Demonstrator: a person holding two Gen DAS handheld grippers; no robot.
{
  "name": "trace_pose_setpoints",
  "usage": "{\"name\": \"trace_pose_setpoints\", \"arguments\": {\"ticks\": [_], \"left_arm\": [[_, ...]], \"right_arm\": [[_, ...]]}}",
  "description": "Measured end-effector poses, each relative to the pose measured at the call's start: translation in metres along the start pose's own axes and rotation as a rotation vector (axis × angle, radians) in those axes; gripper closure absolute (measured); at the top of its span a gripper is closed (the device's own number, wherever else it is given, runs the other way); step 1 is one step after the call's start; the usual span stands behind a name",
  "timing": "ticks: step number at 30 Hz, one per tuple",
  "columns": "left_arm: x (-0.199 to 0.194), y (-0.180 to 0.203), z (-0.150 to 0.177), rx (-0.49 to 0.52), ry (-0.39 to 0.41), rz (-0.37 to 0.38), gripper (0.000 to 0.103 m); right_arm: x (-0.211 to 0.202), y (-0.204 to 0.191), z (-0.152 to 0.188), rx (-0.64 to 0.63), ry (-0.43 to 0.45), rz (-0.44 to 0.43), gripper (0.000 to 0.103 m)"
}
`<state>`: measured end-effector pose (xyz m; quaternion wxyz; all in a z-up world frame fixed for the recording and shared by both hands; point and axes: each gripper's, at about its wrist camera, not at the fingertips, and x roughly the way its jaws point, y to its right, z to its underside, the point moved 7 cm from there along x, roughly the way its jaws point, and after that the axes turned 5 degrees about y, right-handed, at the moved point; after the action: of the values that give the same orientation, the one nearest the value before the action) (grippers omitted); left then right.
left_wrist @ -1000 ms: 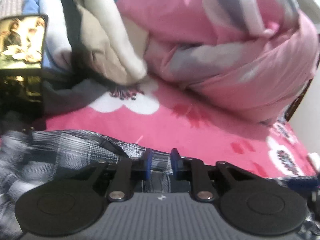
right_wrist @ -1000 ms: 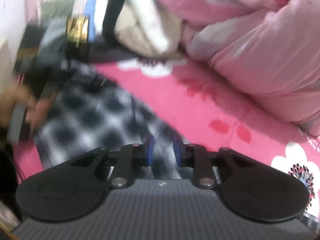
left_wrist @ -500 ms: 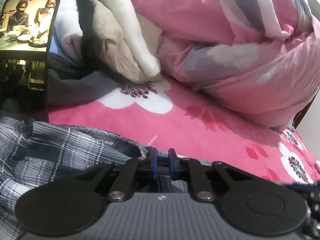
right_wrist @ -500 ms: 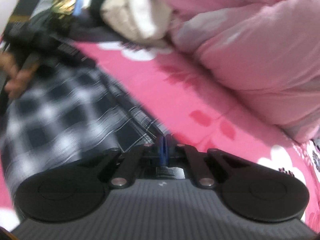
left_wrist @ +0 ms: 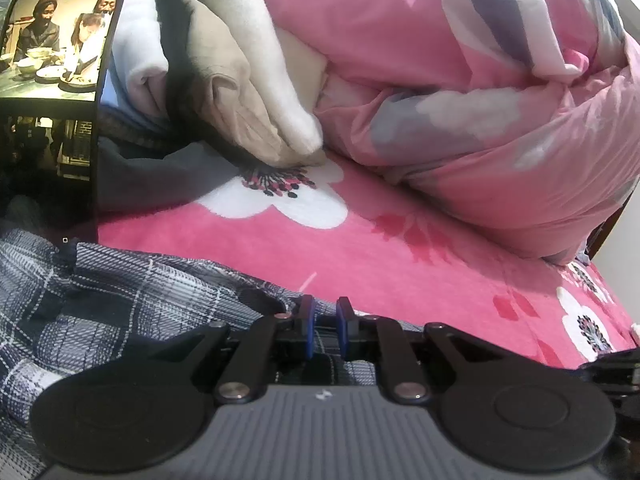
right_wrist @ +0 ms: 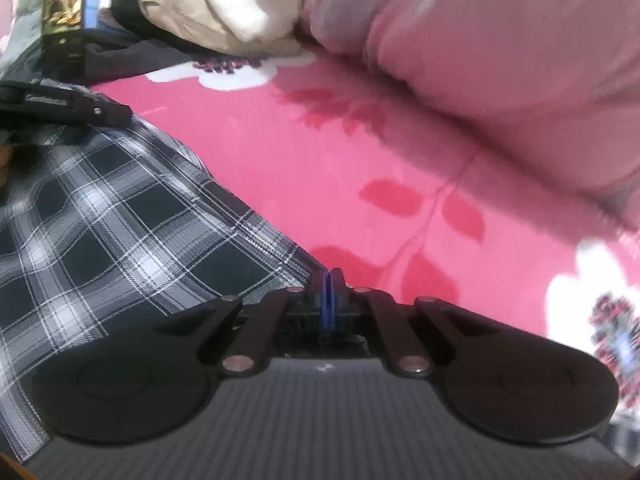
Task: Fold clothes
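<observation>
The plaid garment (right_wrist: 104, 216) — dark blue and white checks — lies rumpled on the bed.

Both wrist cameras sit low behind their claws, angled down, close over the pink flowered bed blanket (left_wrist: 400, 248). Both see the dark plaid cloth (right_wrist: 120, 216) left of the claw and the folded pile (left_wrist: 240, 92) ahead.

Plaid garment (right_wrist: 100, 220) cut off at left edge

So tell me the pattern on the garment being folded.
Dark navy, grey and white plaid garment; clearest in the right wrist view.
</observation>
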<state>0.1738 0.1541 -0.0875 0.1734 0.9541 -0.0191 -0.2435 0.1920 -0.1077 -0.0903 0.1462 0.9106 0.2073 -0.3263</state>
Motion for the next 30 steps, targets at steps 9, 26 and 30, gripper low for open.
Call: {"name": "trace_pose_setpoints", "arguments": {"ticks": [9, 26, 30], "left_arm": [[-0.002, 0.002, -0.001, 0.015, 0.011, -0.002, 0.084], [0.007, 0.112, 0.022, 0.295, -0.089, 0.129, 0.075], [0.019, 0.109, 0.031, 0.291, -0.109, 0.108, 0.076]], "right_arm": [[-0.027, 0.109, 0.001, 0.719, 0.044, -0.121, 0.085], [-0.121, 0.008, 0.05, -0.054, 0.094, 0.107, 0.083], [-0.101, 0.019, 0.067, -0.087, 0.033, 0.153, 0.1]]}}
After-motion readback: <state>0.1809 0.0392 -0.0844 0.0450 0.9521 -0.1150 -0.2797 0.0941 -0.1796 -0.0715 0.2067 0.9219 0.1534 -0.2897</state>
